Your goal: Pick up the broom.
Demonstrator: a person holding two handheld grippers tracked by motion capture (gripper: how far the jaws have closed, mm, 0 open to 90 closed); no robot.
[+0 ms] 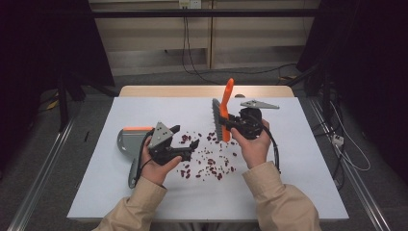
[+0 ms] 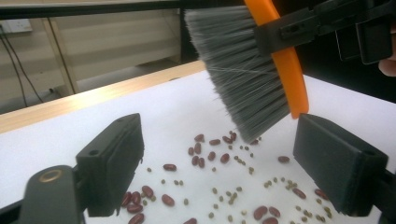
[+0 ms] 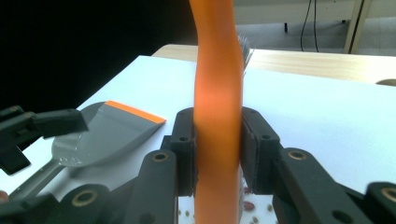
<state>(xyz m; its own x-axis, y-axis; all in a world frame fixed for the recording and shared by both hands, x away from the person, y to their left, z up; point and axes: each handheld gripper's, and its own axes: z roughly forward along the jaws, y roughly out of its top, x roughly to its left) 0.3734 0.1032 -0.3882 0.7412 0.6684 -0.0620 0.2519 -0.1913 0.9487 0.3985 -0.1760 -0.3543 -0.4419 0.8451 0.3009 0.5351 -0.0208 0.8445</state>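
The right gripper [image 1: 230, 126] is clamped on the orange handle of the brush [image 1: 223, 113], which stands nearly upright right of centre on the white table [image 1: 288, 159], its grey bristles hanging just above the scattered beans [image 1: 207, 161]. The left gripper [image 1: 185, 144] sits at the left edge of the beans, its jaws spread wide with nothing between them – the grey dustpan [image 1: 126, 140] lies flat just left of it, orange lip on its far side
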